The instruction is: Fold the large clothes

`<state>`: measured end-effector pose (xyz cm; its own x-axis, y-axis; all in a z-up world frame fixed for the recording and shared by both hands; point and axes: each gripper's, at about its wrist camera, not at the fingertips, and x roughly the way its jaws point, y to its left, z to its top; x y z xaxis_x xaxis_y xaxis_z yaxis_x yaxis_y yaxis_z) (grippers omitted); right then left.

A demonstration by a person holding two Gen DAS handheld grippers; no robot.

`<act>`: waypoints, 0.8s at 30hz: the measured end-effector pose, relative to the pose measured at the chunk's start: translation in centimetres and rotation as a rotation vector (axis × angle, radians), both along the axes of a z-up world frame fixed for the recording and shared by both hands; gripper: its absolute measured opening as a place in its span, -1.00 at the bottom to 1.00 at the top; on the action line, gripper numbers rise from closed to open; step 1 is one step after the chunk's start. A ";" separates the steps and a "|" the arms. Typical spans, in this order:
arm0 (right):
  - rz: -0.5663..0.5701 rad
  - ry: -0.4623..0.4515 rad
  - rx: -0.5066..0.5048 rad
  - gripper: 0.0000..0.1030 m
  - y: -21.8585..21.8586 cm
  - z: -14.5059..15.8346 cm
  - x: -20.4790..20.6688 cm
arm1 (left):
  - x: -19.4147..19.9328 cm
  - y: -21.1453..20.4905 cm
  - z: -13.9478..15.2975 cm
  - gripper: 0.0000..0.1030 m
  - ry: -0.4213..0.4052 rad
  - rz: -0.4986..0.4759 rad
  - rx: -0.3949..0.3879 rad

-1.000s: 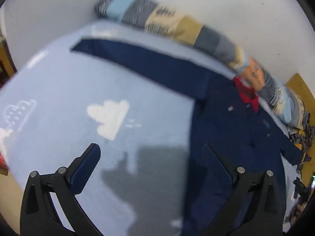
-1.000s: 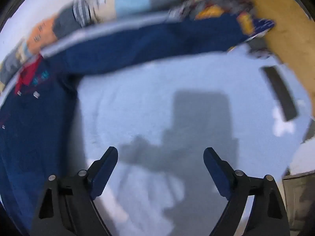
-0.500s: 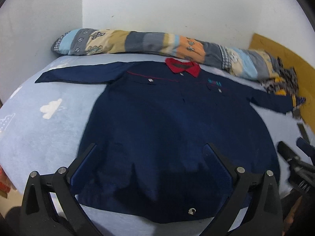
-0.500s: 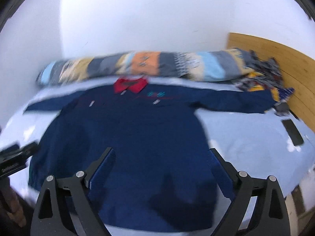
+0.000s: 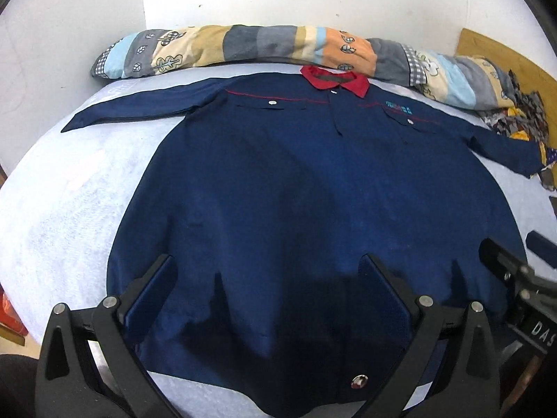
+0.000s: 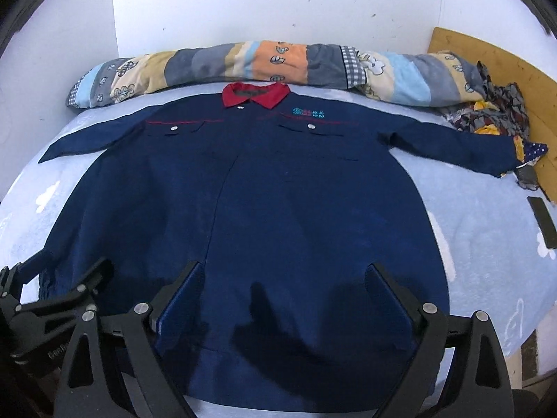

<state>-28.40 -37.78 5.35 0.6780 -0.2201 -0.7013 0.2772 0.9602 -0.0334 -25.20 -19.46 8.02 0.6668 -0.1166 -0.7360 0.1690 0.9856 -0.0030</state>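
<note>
A: What does the garment look like, and where is it?

B: A navy jacket (image 5: 296, 181) (image 6: 264, 209) lies flat, front up, on a pale blue bedsheet (image 5: 62, 209) (image 6: 487, 237). Its red collar (image 5: 336, 76) (image 6: 256, 94) points toward a long patchwork bolster (image 5: 243, 47) (image 6: 243, 64) set against the white wall. Both sleeves are spread outward (one to each side), and the hem is nearest the cameras.

A: State of the left gripper?

B: The left gripper (image 5: 268, 278) (image 6: 62, 278) hangs above the hem with its two fingers spread wide apart, nothing between them. A metal snap (image 5: 359, 380) on the hem shows just below and between its fingers.

A: And the right gripper?

B: The right gripper (image 6: 283, 278) (image 5: 508, 264) is likewise spread wide and empty, above the lower front panel, beside the left gripper; whether either touches the cloth cannot be told. Shadows of the fingers fall on the fabric.

A: Anything else in the field?

B: A heap of dark patterned cloth (image 5: 522, 115) (image 6: 487, 111) lies at the end of the jacket's sleeve on the right of both views, next to a wooden board (image 6: 494, 59) (image 5: 504, 52). A dark flat phone-like object (image 6: 543, 223) rests on the sheet near the right edge of the right wrist view.
</note>
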 end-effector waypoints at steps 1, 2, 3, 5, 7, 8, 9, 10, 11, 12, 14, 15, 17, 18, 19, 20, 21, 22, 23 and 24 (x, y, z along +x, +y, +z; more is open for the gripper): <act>0.006 -0.003 0.005 0.84 0.1 0.0 -0.2 | 0.0 0.0 0.2 1.00 -0.005 0.001 -0.001; 0.013 -0.004 0.003 0.84 0.2 0.1 -0.3 | 0.0 -0.1 0.3 1.00 -0.011 -0.004 0.000; 0.019 -0.003 -0.006 0.84 0.2 0.2 -0.4 | -0.1 -0.3 0.4 1.00 -0.014 -0.006 0.004; 0.029 -0.006 -0.009 0.84 0.5 0.5 -0.5 | -0.1 -0.4 0.5 1.00 -0.025 -0.016 0.010; 0.032 -0.008 -0.010 0.84 0.7 0.6 -0.7 | -0.4 -0.7 0.7 1.00 -0.035 -0.022 0.019; 0.031 -0.008 -0.009 0.84 0.7 0.7 -0.7 | -0.4 -0.9 0.9 1.00 -0.040 -0.023 0.020; 0.035 -0.007 -0.003 0.84 0.7 0.9 -0.7 | -0.5 -1.0 1.0 1.00 -0.044 -0.027 0.022; 0.035 -0.004 0.000 0.84 0.7 0.8 -0.8 | -0.6 -1.1 1.1 1.00 -0.047 -0.028 0.023; 0.033 -0.003 -0.001 0.84 0.6 0.9 -0.9 | -0.7 -1.1 1.2 1.00 -0.053 -0.029 0.023; 0.033 -0.003 -0.001 0.84 0.6 0.9 -0.8 | -0.7 -1.2 1.3 1.00 -0.054 -0.029 0.024; 0.038 -0.001 0.005 0.84 0.6 0.9 -0.9 | -0.6 -1.0 1.3 1.00 -0.056 -0.026 0.023; 0.037 0.001 0.004 0.84 0.6 1.0 -0.9 | -0.5 -1.0 1.4 1.00 -0.055 -0.024 0.022; 0.038 0.002 0.002 0.84 0.6 1.1 -1.0 | -0.5 -1.0 1.4 1.00 -0.056 -0.022 0.018; 0.039 0.005 0.000 0.84 0.7 1.0 -1.0 | -0.5 -1.0 1.4 1.00 -0.058 -0.021 0.019; 0.039 0.006 -0.002 0.84 0.6 1.0 -1.0 | -0.5 -1.0 1.4 1.00 -0.060 -0.020 0.020; 0.039 0.006 -0.003 0.84 0.6 1.1 -1.0 | -0.5 -0.9 1.4 1.00 -0.064 -0.021 0.019; 0.040 0.006 -0.002 0.84 0.6 1.0 -1.0 | -0.6 -0.9 1.4 1.00 -0.067 -0.020 0.019; 0.041 0.007 0.000 0.84 0.6 1.0 -1.0 | -0.6 -0.9 1.5 1.00 -0.069 -0.019 0.019; 0.040 0.009 -0.002 0.84 0.5 0.9 -1.0 | -0.6 -0.9 1.5 1.00 -0.070 -0.020 0.018; 0.039 0.010 -0.004 0.84 0.6 0.9 -1.0 | -0.6 -0.9 1.5 1.00 -0.070 -0.020 0.019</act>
<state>-29.42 -37.22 6.22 0.6791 -0.1963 -0.7073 0.2392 0.9702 -0.0396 -25.81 -20.40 9.50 0.7143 -0.1166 -0.6900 0.1879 0.9818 0.0285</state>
